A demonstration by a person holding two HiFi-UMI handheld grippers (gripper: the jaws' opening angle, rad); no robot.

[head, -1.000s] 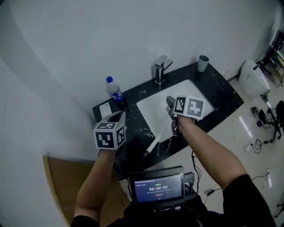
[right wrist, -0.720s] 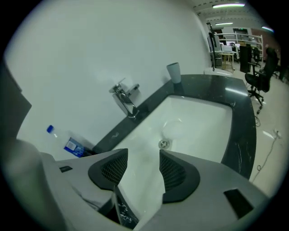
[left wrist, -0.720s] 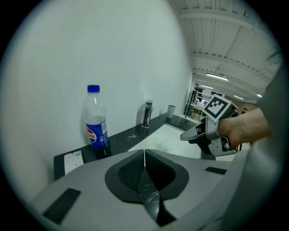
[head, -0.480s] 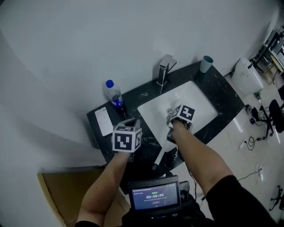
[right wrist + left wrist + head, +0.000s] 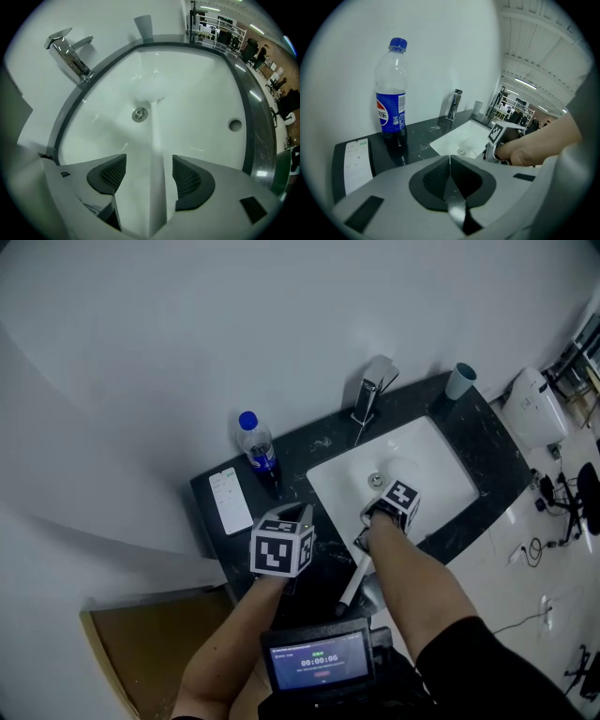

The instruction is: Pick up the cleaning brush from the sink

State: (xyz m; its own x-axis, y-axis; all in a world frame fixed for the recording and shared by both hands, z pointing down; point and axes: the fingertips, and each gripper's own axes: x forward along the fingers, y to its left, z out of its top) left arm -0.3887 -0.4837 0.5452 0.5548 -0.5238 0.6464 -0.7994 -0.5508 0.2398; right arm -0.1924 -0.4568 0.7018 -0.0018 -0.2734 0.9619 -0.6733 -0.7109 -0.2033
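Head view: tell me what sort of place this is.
Probably a washroom, or a mock-up washstand: a white sink set in a dark counter, with a chrome faucet behind it.

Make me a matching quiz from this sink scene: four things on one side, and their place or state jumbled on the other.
Things:
1. bottle
2. cup
3. left gripper
4. right gripper

Place or state:
A. jaws apart, over the sink
B. at the back right corner of the counter in the head view
C. jaws together
D. upright, left of the faucet

Pairs: 1-D, 2-B, 3-C, 4-A
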